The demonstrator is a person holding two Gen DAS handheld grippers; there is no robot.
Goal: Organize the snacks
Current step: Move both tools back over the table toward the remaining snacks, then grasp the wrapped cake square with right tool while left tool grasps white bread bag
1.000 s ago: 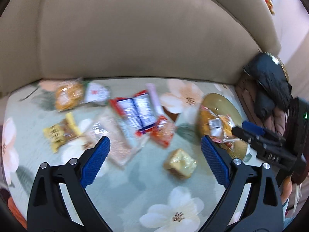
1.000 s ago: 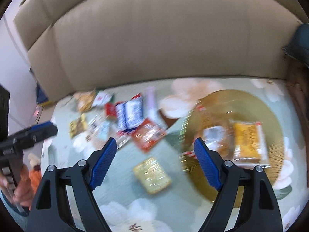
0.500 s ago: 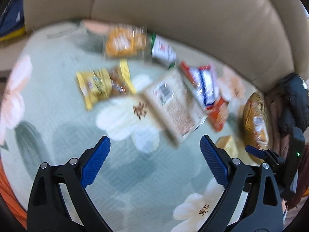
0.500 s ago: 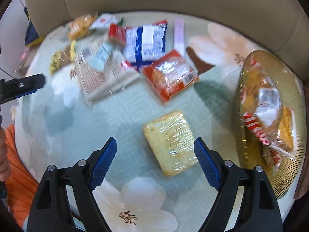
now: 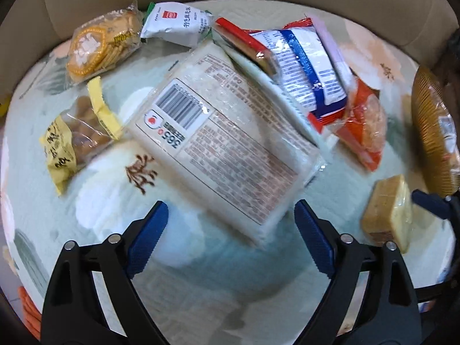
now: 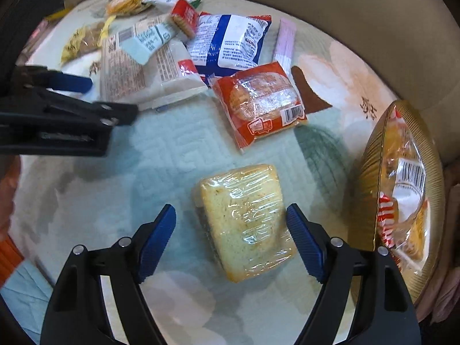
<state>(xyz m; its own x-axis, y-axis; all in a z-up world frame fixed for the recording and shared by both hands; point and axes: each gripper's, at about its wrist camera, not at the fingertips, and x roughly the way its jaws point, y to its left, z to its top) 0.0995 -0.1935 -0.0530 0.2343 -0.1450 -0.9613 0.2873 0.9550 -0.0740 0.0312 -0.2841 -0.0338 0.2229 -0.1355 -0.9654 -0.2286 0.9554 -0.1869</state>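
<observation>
Both tools are spread wide w/ nothing between the pads. My right tool (image 6: 231,235) hangs over the cling-wrapped pale yellow cake block (image 6: 244,221), which lies flat on the mint floral-quilted surface (image 6: 161,155); its near end sits between the blue pads, right pad just beside the wrap at 3 o'clock, left pad apart at 9. Can't tell if either pad touches. The ribbed gold plate (image 6: 371,166) is at 3 o'clock, already carrying a couple of clear-wrapped pastries, so I judge the block goes there next. I expect it to be light, soft and spongy, w/ slick film: squeeze gently across the short sides, low on the body, not on loose wrap, or it'll dent or slide out. The left tool (image 5: 230,230) hovers w/ the near corner of the large flat white rice-cracker pack (image 5: 224,143) (barcode side up) right in front at 12. That pack looks light, crinkly and brittle inside; prob best pinched at a sealed edge rather than across the middle. It also overlaps the blue-and-white foil snack bag (image 5: 304,66) at 1 o'clock, w/ the orange-wrapped bun packet (image 5: 365,126) beyond at 2, so lifting it may drag its neighbours. The yellow-labelled clear bag of brown biscuits (image 5: 72,143) sits at 10 o'clock, untouched.
</observation>
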